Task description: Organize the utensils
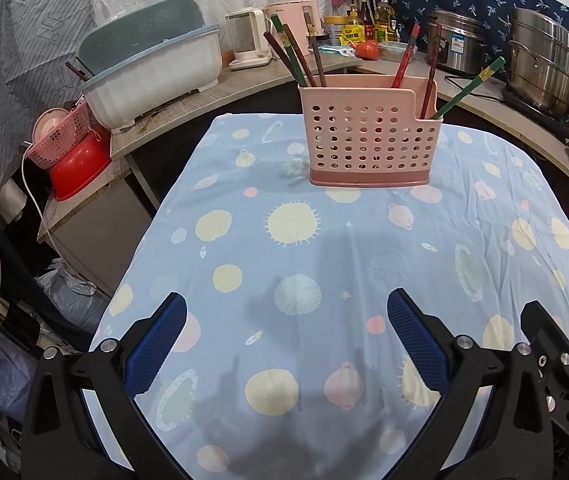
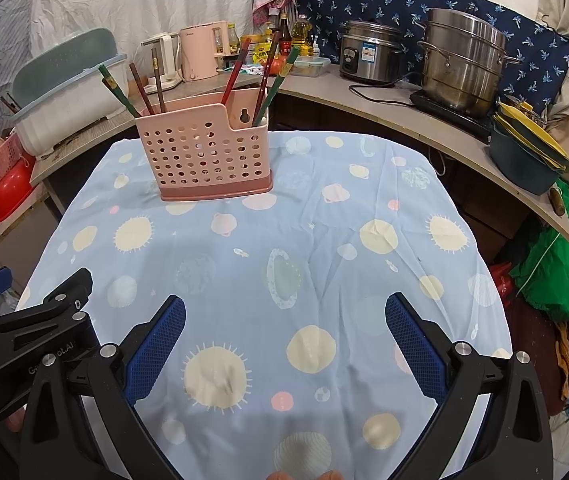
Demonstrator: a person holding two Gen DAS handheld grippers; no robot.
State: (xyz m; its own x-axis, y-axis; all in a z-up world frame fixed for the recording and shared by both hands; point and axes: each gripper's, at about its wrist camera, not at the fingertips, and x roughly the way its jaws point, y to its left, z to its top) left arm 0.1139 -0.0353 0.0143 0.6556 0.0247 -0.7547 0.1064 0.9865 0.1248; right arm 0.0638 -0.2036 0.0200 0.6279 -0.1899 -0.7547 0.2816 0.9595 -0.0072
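- Both pairs of jaws stand wide apart and hold nothing: the left gripper (image 1: pixel 286 312) and the right gripper (image 2: pixel 284 312) each hover low over the near part of the table, well apart from the holder, with only cloth between their blue pads.
- Judging by how things lie, the sorting looks finished or nearly so: every chopstick in view stands in the pink utensil holder (image 1: pixel 368 136), and no loose utensil shows on the tablecloth (image 1: pixel 324 248) in either view.
- What might be left is only tidying, since the sticks lean at different angles; whether more utensils wait out of frame cannot be told.
- The holder is a pink plastic caddy with round holes across its front wall and a darker pink base, standing upright near the far edge of the table, left of centre in the right wrist view.
- It has a taller section and a lower, notched one; a left cluster of chopsticks (image 1: pixel 296 56), brown and green, leans leftward, and a right cluster of chopsticks (image 1: pixel 432 64), red, brown and one green, leans rightward.
- Behind the table a counter carries a dish rack (image 1: pixel 152 76), a pink kettle (image 2: pixel 200 50), a rice cooker (image 2: pixel 372 54) and a steel steamer pot (image 2: pixel 460 64).
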